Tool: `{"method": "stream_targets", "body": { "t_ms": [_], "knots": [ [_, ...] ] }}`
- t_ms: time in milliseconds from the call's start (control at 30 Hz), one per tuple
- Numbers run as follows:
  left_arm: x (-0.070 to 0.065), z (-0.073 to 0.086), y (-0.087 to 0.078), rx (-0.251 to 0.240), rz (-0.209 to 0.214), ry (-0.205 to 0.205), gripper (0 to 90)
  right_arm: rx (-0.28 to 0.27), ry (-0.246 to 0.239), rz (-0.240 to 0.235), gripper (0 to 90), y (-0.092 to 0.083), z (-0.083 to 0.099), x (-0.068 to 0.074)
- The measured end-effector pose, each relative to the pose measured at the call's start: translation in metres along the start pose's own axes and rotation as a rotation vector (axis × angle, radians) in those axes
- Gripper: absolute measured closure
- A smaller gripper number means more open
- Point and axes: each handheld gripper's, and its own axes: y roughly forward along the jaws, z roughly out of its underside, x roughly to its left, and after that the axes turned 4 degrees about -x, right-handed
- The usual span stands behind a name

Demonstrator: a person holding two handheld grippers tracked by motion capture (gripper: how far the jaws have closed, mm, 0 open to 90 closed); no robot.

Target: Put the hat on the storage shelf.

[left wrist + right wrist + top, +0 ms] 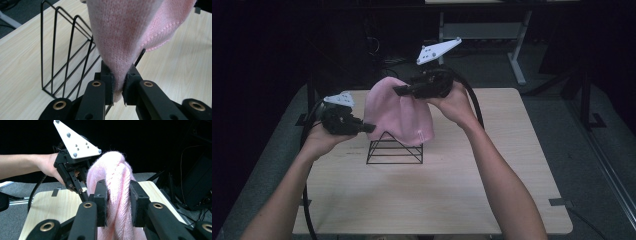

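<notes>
My left gripper (367, 127) pinching the pink knit hat's (394, 112) lower edge, my right gripper (398, 91) clamped on its bunched top, hat hanging between them over the black wire rack (394, 150) on the wooden table (492, 165).

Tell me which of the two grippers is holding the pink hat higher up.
The right gripper, clamped near the top of the pink hat. The left gripper pinches its lower edge, nearer the black wire rack.
</notes>
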Motion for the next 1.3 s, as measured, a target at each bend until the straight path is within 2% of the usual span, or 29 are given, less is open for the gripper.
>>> {"method": "stream_targets", "body": {
  "t_ms": [67, 233, 467, 600, 1200, 1300],
  "knots": [
    [0.002, 0.003, 0.0, 0.002, -0.005, -0.001, 80.8, 0.001, 0.004, -0.005, 70.8, 0.002, 0.001, 0.0],
    [0.006, 0.012, 0.0, 0.002, -0.009, -0.033, 80.8, 0.028, 0.003, -0.017, 70.6, 0.009, 0.005, 0.0],
    [0.009, 0.018, -0.001, 0.015, -0.023, -0.032, 80.8, 0.038, 0.005, -0.022, 70.6, 0.017, 0.007, 0.001],
    [0.011, 0.024, 0.001, 0.022, -0.029, -0.041, 80.8, 0.06, 0.007, -0.021, 70.2, 0.02, 0.013, 0.0],
    [0.018, 0.043, 0.012, 0.05, -0.026, -0.096, 80.1, 0.091, 0.026, -0.056, 70.4, 0.035, 0.033, -0.002],
    [0.019, 0.043, 0.013, 0.064, -0.035, -0.088, 80.0, 0.09, 0.03, -0.068, 70.4, 0.036, 0.038, -0.002]
  ]
}}
